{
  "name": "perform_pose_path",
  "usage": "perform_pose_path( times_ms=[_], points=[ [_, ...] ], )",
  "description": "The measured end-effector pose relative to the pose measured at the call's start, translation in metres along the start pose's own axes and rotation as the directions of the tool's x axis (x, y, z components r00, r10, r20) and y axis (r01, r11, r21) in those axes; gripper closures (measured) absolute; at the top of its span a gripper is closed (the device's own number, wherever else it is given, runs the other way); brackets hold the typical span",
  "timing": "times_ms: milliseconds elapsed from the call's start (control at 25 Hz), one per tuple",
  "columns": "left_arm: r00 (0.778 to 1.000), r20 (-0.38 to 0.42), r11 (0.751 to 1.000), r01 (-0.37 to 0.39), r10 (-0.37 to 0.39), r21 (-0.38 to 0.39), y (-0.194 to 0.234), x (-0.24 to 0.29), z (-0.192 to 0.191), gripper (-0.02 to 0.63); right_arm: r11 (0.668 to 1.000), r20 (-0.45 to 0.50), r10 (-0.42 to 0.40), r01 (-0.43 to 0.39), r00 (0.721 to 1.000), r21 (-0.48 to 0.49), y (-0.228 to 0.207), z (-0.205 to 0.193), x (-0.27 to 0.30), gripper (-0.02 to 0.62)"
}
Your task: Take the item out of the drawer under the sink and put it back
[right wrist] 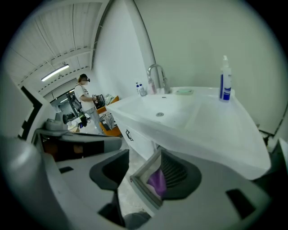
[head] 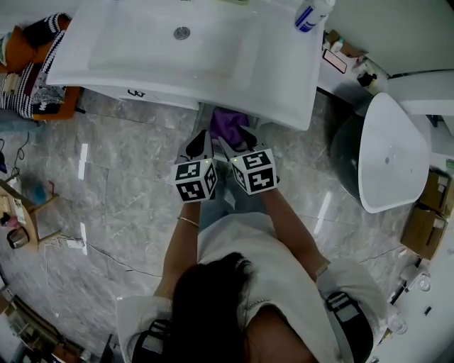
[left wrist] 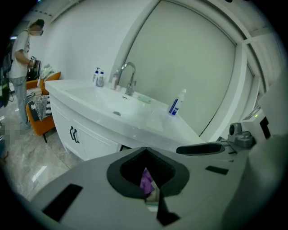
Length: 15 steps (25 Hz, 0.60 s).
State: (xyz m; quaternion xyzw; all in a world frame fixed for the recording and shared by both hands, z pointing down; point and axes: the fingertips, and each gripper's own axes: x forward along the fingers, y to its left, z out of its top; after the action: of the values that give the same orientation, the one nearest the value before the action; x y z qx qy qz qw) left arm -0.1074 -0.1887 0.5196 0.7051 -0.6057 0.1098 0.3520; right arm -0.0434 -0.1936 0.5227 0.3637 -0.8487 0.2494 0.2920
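A purple item point(head: 228, 123) lies in the open drawer just below the front edge of the white sink point(head: 213, 64). Both grippers hang side by side in front of it, pointing down toward the drawer. My left gripper point(head: 201, 146) has its fingertips meeting, and in the left gripper view point(left wrist: 145, 151) the purple item point(left wrist: 146, 180) shows through the hole between its pads. My right gripper point(right wrist: 144, 167) stands open above the drawer's grey rim point(right wrist: 140, 179), with the purple item point(right wrist: 157, 182) inside the drawer beyond it and not touched.
A blue-labelled spray bottle point(head: 310, 15) stands on the sink's right corner, with a tap point(left wrist: 129, 77) at the back. A white toilet point(head: 394, 152) is to the right, an orange chair point(head: 32, 53) to the left. A person point(left wrist: 20, 58) stands far off.
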Motion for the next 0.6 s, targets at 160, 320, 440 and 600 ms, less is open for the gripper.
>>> perform_pose_path(
  times_ms=[160,320,440,600],
  points=[
    [0.999,-0.041,0.999,-0.025,0.024,-0.023,0.012,0.019,-0.017,0.603,1.000,-0.052,0.002,-0.001,0.999,0.023,-0.009,-0.017,0.021,0.365],
    [0.997,-0.073,0.999,-0.042,0.040,-0.032,0.022,0.037,-0.032,0.603,0.999,-0.091,0.006,-0.003,0.996,0.034,-0.018,-0.034,0.042,0.348],
    [0.995,-0.096,0.999,-0.035,0.033,-0.020,0.027,0.053,-0.042,0.603,0.999,-0.108,-0.003,0.007,0.994,0.033,-0.027,-0.043,0.058,0.344],
    [0.991,-0.126,0.999,-0.042,0.040,-0.009,0.037,0.073,-0.054,0.603,1.000,-0.140,-0.001,0.005,0.990,0.031,-0.037,-0.056,0.081,0.333]
  ],
)
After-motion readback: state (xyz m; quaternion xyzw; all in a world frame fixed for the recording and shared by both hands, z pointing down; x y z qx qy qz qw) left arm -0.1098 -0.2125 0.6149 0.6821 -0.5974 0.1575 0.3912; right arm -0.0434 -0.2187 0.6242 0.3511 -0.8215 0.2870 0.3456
